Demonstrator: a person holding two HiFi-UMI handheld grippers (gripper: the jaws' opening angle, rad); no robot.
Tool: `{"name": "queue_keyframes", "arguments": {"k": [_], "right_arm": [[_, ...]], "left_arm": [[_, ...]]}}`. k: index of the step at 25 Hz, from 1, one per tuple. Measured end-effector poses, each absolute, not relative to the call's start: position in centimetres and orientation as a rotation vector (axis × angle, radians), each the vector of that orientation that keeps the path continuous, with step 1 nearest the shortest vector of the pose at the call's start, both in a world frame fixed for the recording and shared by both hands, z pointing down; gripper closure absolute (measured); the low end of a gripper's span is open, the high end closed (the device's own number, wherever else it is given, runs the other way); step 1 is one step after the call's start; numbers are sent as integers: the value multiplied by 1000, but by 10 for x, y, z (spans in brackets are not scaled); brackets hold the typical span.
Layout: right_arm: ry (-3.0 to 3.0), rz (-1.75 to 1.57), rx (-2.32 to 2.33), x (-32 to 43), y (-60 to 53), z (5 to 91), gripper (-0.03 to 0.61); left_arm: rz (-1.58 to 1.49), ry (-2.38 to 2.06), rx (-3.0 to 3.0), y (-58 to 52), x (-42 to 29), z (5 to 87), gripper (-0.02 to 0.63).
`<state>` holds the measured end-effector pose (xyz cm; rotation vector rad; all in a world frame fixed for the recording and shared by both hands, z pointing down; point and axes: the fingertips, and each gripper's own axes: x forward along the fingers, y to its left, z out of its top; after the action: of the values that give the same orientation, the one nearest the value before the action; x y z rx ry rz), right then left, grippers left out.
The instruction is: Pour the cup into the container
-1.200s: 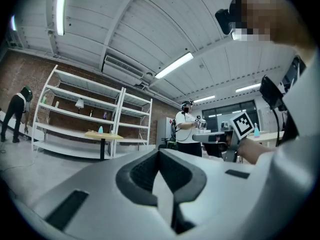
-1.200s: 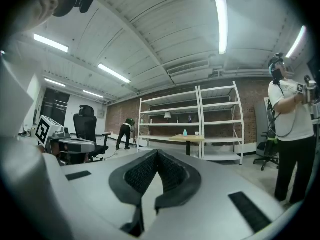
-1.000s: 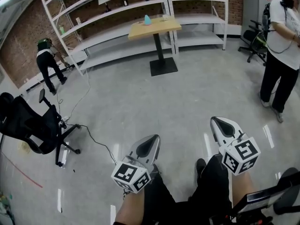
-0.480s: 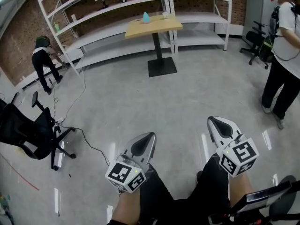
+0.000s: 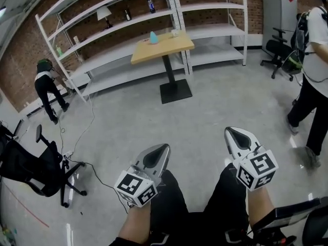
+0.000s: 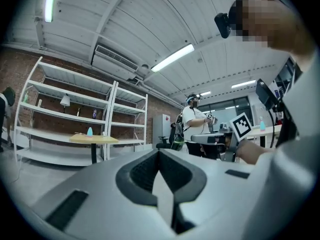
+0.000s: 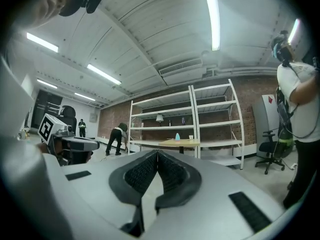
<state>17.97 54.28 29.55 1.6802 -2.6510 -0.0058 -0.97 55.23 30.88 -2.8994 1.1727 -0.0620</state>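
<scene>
Clearly, the left hand-held gripper [image 5: 164, 148] and the right hand-held gripper [image 5: 229, 131] are both closed and empty. The cup [image 5: 174, 33] stands on the worktop [image 5: 169, 47] far ahead, near a blue container [image 5: 154, 37]. I judge the floor cable [image 5: 93, 110] or the person [image 5: 312, 86] at the right could upset the approach. Only the head view shows that cable, while the gripper views show the pads pressed together.

The cup [image 5: 175, 33] is too small to show detail.
</scene>
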Motion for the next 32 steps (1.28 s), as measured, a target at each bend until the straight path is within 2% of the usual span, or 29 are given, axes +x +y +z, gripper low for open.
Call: {"name": "queue_keyframes", "arguments": {"k": [12, 19, 32], "right_arm": [[-2673, -59, 1620, 163, 380, 293, 577], [-2668, -61, 1579, 144, 245, 290, 577], [-2660, -27, 1599, 155, 13, 288, 577]], "left_arm": [[-104, 1093, -2904, 404, -5, 301, 612], [-101, 1143, -2938, 271, -30, 317, 612], [-41, 1095, -2916, 25, -9, 294, 612]]}}
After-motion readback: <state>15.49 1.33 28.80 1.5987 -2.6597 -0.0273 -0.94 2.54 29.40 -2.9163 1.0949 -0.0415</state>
